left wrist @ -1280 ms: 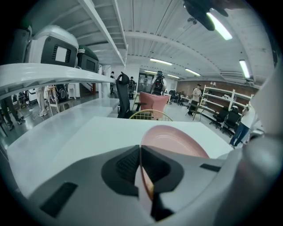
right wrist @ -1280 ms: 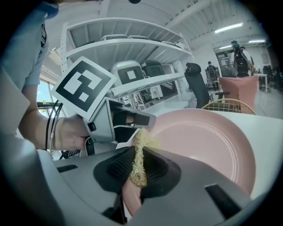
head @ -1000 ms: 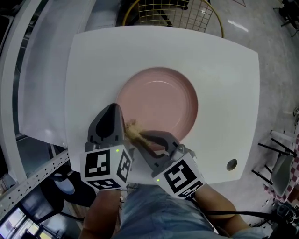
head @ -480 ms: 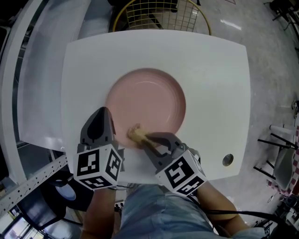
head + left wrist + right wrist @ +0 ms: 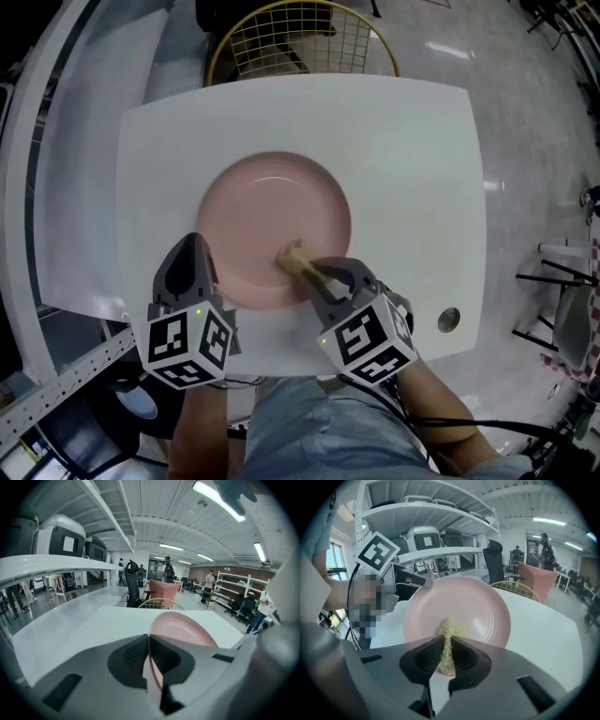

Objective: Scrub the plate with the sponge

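Nearest the head camera are the person's jeans (image 5: 309, 427) and forearms, with a marker cube (image 5: 186, 339) on the left gripper and another (image 5: 367, 343) on the right. The left gripper (image 5: 149, 641) has its fingers pressed together on the plate (image 5: 272, 211). In the left gripper view the pink rim runs edge-on between the two ribbed pads (image 5: 133, 656), and the rest of the plate spreads out ahead of the fingertips and to their right. The right gripper (image 5: 446, 644) is clamped on the sponge (image 5: 449, 631), a thin yellowish pad squeezed between its fingers. The sponge's free end sticks out past the fingertips and touches the inside of the plate, just within the near rim. Seen from the head, the two sets of fingertips lie apart, the left on the plate's near-left edge and the right at its near-right side, both pointing away from the person. The plate lies on the white table (image 5: 412, 141), whose bare top stretches beyond both grippers. A small round fitting (image 5: 448, 319) is set in the table to the right of the right gripper. Past the table's far edge stands a yellow wire frame (image 5: 300, 37). Farther off, the gripper views show white shelving (image 5: 436, 513), chairs and a few distant people under strip lights.
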`<state>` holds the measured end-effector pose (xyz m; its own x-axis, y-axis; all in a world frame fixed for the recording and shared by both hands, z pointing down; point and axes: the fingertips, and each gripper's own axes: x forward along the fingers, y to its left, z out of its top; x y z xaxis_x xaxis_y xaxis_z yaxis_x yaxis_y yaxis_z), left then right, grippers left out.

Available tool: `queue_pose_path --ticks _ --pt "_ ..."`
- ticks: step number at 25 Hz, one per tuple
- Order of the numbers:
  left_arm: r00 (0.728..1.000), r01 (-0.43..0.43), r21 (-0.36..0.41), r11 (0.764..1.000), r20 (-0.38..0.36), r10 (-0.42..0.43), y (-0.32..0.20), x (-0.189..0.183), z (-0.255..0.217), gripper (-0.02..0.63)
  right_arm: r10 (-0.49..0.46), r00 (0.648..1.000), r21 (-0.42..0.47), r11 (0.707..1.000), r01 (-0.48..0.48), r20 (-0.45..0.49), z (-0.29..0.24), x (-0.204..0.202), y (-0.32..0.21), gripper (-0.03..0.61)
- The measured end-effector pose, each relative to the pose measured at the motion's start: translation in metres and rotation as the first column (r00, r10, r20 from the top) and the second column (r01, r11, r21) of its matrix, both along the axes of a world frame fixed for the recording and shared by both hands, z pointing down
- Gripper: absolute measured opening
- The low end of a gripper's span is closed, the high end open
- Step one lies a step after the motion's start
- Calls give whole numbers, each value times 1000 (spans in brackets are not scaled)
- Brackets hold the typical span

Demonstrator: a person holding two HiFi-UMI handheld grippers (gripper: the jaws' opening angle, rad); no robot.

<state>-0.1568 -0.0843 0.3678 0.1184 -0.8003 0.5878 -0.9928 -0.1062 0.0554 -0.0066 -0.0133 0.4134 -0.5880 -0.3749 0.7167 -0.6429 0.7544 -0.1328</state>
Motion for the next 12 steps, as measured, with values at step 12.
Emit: queue_pose_path --ticks 12 --pt "1000 -18 -5 1000 6 18 0 2 1 21 164 984 57 985 -160 -65 3 27 -38 55"
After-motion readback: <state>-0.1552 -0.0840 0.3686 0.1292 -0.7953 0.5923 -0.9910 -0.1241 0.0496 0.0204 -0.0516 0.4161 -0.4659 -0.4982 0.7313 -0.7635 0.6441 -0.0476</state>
